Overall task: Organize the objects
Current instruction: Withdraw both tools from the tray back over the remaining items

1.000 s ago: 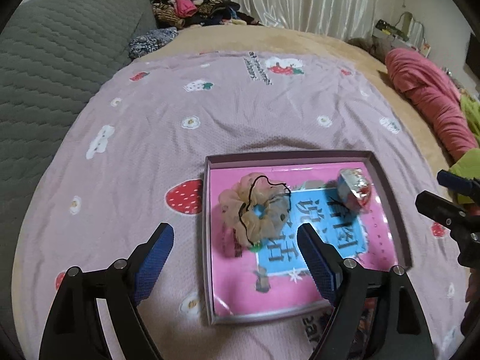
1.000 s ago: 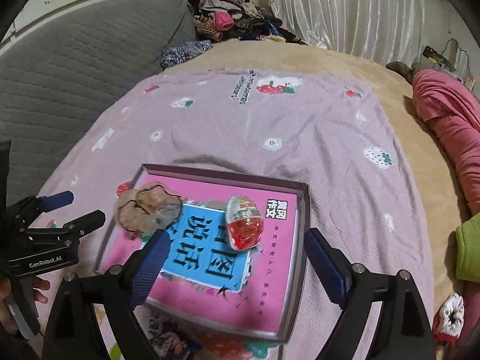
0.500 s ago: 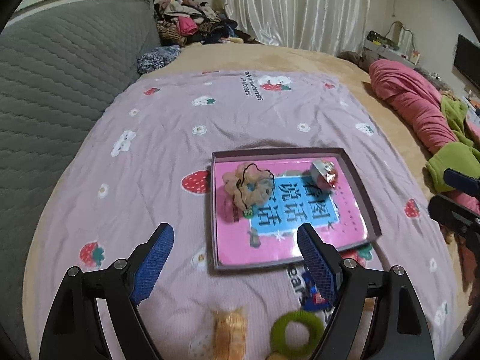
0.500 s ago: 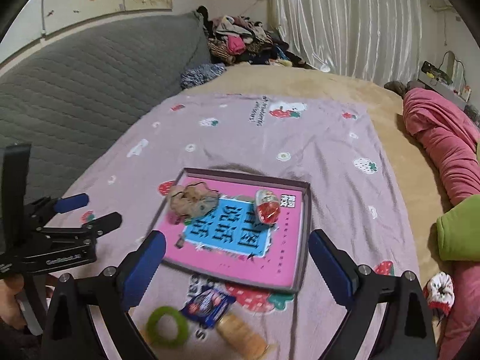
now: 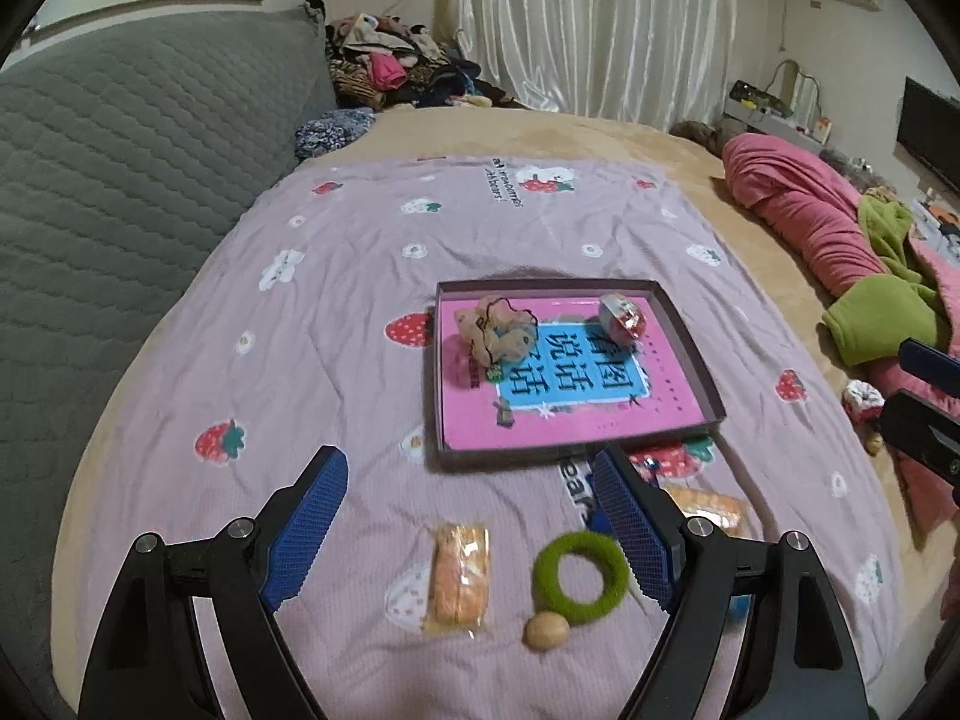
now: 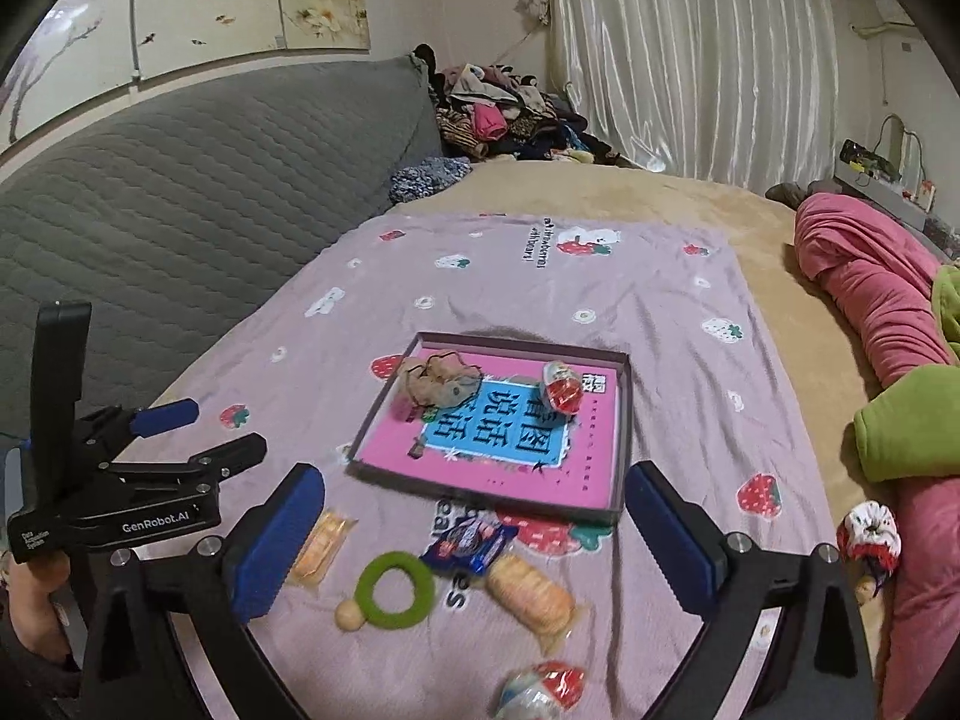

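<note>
Both grippers hang empty above the purple blanket (image 5: 336,276): the left gripper (image 5: 468,516) spread wide, the right gripper (image 6: 474,531) with jaws opening. The tray (image 6: 624,420) holds one scrunchie (image 6: 441,384) and one egg (image 6: 562,388). Outside lie two wafer packs (image 6: 528,594), a green ring (image 6: 394,588), a blue packet (image 6: 468,543), a second egg (image 6: 543,693)

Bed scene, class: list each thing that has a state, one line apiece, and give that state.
Tray: open, holds scrunchie and egg.
Beige scrunchie: lying in tray.
Foil-wrapped egg: in tray, wrapped.
Green ring: flat on blanket, outside tray.
Left gripper: open, empty.
Right gripper: fingers opening, nothing between them.
Curtains: drawn.
</note>
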`<state>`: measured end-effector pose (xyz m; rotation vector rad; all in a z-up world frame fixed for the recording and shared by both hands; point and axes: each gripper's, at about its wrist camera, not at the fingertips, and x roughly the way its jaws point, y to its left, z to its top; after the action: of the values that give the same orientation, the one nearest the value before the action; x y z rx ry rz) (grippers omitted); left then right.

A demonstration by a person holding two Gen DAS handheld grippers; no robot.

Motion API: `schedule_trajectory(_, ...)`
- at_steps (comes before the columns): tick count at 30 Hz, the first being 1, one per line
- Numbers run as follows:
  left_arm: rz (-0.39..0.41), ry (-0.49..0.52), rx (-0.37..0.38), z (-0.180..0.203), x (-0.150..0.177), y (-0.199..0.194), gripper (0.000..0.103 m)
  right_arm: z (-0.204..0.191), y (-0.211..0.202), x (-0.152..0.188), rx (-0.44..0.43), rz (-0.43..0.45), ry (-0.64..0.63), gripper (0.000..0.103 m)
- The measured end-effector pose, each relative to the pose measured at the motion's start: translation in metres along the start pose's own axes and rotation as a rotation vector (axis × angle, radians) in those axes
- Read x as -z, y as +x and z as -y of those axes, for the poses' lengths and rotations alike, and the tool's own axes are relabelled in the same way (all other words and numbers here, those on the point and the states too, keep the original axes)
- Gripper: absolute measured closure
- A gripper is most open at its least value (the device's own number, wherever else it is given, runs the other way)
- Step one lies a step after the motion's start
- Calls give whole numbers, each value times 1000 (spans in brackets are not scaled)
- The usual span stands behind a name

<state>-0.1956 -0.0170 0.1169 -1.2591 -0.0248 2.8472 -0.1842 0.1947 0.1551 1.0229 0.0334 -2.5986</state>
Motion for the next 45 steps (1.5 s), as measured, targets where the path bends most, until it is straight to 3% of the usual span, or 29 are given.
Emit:
schedule_trajectory(18, 18, 28, 12, 14, 74, -45, 18, -16, -42, 70, 7, 2, 16, 2)
schedule_trajectory(45, 4, 18, 51, 18, 149, -47, 18, -4, -57, 144, 19, -17, 91, 2)
